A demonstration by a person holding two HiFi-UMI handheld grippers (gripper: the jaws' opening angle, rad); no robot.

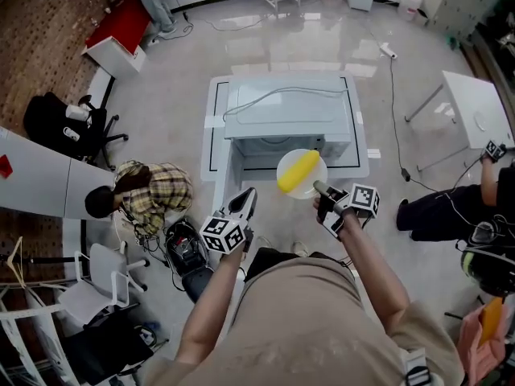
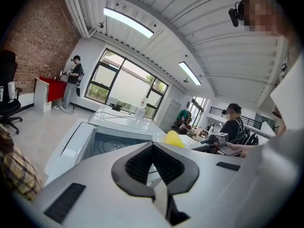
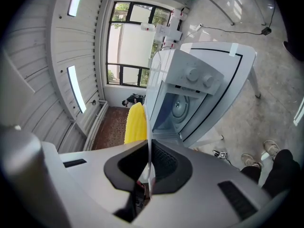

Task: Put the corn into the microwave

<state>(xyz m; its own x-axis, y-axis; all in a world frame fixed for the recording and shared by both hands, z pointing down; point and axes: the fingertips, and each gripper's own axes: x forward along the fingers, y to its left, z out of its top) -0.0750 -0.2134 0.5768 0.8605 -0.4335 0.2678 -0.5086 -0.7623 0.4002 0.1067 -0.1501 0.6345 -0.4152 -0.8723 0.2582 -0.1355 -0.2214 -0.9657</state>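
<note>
1. Microwave (image 1: pixel 286 111): stands on the white surface (image 1: pixel 216 95) with its door (image 1: pixel 228 175) swung open. The right gripper view shows the turntable (image 3: pixel 179 106) inside the cavity.
2. Corn (image 1: pixel 298 171): a yellow cob lying on a white plate (image 1: pixel 287 162). The plate is held in the air just in front of the open cavity, not yet inside.
3. Right gripper (image 1: pixel 319 188): jaws clamped on the plate's near rim. In its own view the plate runs edge-on between the pads, with the corn beyond.
4. Left gripper (image 1: pixel 248 196): jaws together with nothing between them. It is beside the open door, left of the plate and apart from it.
5. Person in a plaid shirt (image 1: pixel 157 190): low on the floor, left of the surface.
</note>
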